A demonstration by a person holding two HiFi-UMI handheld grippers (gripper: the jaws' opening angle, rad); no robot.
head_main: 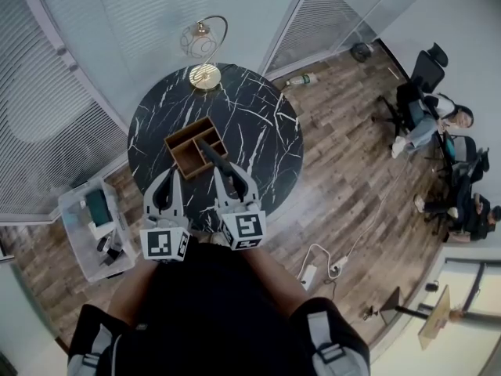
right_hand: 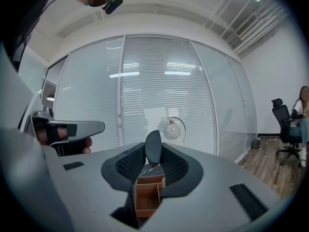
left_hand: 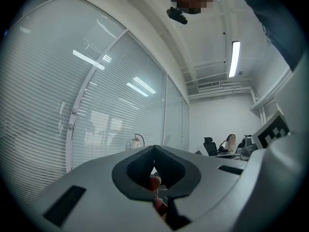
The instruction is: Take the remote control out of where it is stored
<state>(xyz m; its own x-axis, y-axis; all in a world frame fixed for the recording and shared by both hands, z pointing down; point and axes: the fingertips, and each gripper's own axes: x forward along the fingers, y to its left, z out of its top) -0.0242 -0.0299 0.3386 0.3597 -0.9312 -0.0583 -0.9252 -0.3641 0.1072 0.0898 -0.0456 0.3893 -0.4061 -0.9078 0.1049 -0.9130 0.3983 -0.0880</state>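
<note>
Fingers (right_hand: 126,167) of the right gripper (right_hand: 153,154) are clamped on the remote control (right_hand: 153,148), a slim dark bar that stands up between the pads in the right gripper view. From my head view the remote juts forward out of that gripper, and its far end lies over the middle of the wooden box (head_main: 184,153). I cannot tell from here whether it is fully clear of the dividers. The box is an open tray with several compartments, and it sits near the middle of the round black marble table (head_main: 258,124). A gold lamp (head_main: 202,49) with a globe stands at the table's far edge, well apart from the box.

On the left gripper (head_main: 167,180) the fingers are closed tip to tip, with nothing between them. It hangs just beside the right gripper, over the near edge of the table, apart from the box.
</note>
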